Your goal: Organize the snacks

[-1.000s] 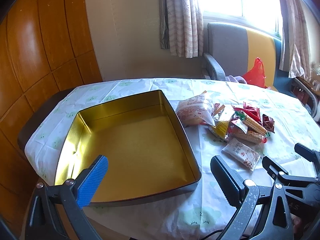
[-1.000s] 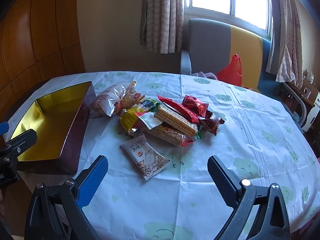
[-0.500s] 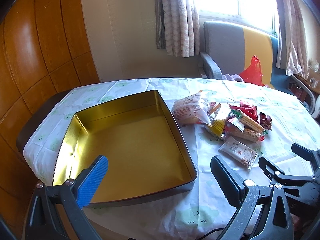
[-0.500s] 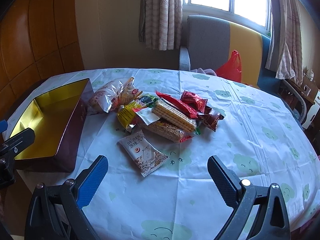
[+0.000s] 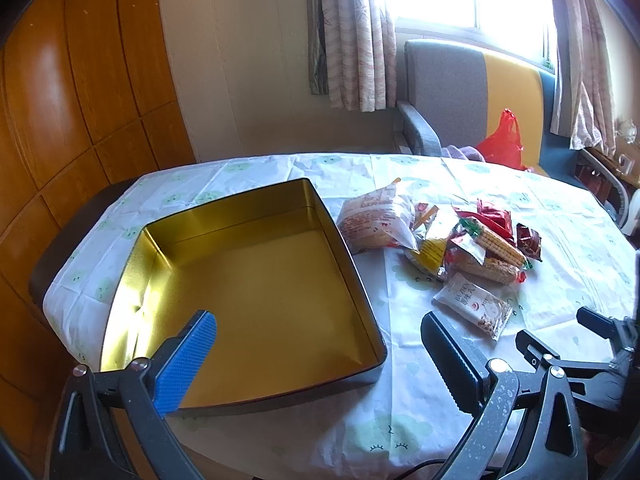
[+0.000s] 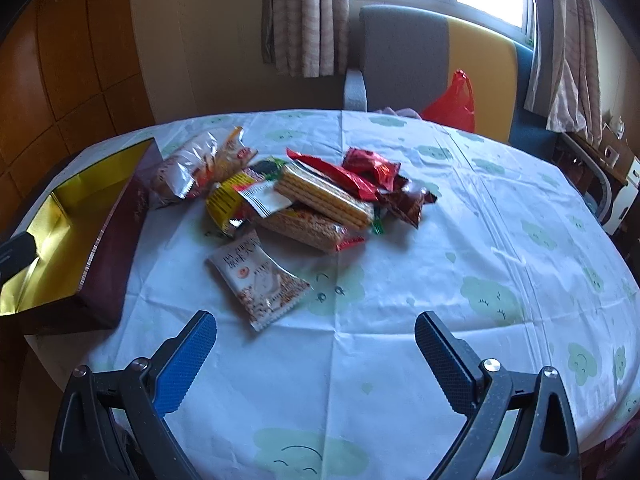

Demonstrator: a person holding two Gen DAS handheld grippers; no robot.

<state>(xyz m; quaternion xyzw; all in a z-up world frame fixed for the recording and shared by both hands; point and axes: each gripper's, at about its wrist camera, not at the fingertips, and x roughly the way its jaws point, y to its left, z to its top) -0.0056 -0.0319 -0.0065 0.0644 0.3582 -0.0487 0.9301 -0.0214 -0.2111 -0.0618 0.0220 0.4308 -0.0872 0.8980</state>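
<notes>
An empty gold-lined tin box sits on the table's left side; its dark red outer wall shows in the right wrist view. A pile of snack packets lies beside it, with a white nut packet nearest me and a wafer pack on top. My left gripper hovers open over the box's near right corner. My right gripper stands open above bare cloth, just short of the white packet. Neither holds anything.
The round table wears a white cloth with green cloud prints. Behind it stand a grey and yellow armchair with a red plastic bag, curtains and a bright window. Wooden panelling lines the left wall.
Both grippers have drawn back and risen a little, so the box and snack pile sit slightly farther away in view. Nothing on the table has moved.
</notes>
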